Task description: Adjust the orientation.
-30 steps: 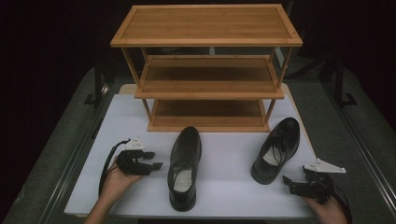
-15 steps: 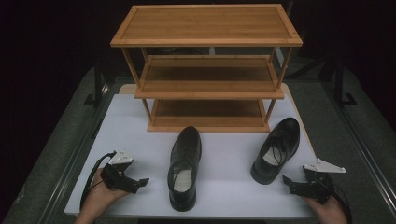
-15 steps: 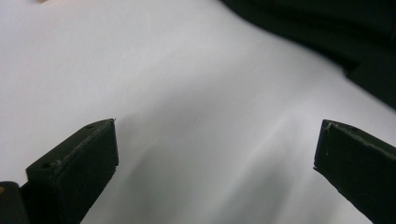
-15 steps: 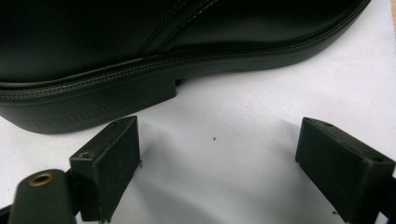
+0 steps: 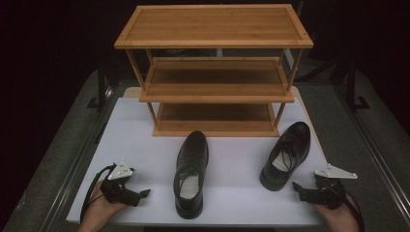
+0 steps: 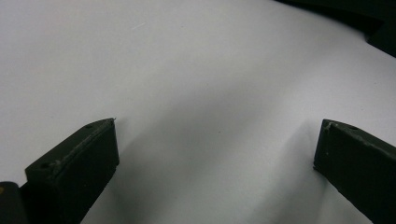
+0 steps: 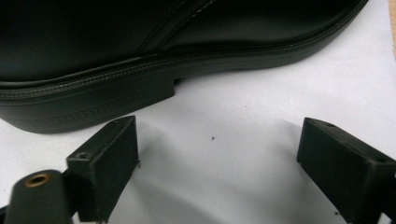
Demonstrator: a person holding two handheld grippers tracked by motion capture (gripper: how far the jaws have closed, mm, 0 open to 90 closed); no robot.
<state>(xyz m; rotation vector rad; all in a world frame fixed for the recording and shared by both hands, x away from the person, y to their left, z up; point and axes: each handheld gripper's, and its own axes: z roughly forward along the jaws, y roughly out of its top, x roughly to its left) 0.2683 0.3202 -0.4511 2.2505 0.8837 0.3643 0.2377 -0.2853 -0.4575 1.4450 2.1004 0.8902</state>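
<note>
Two black leather dress shoes stand on the white table (image 5: 145, 130). The left shoe (image 5: 191, 174) sits in the middle with its toe toward the rack. The right shoe (image 5: 286, 154) stands at an angle to the right. My left gripper (image 5: 144, 194) lies near the front left, apart from the left shoe; its jaws have just been opening and now stand open over bare table (image 6: 215, 135). My right gripper (image 5: 296, 186) is open at the front right, just short of the right shoe's heel (image 7: 93, 102), with nothing between its fingers (image 7: 217, 135).
A three-tier bamboo shoe rack (image 5: 212, 82) stands at the back of the table, its shelves bare. Dark floor and metal rails flank the table on both sides.
My left hand has drawn back to the left and toward the near edge, away from the left shoe. The right hand and both shoes have stayed put.
</note>
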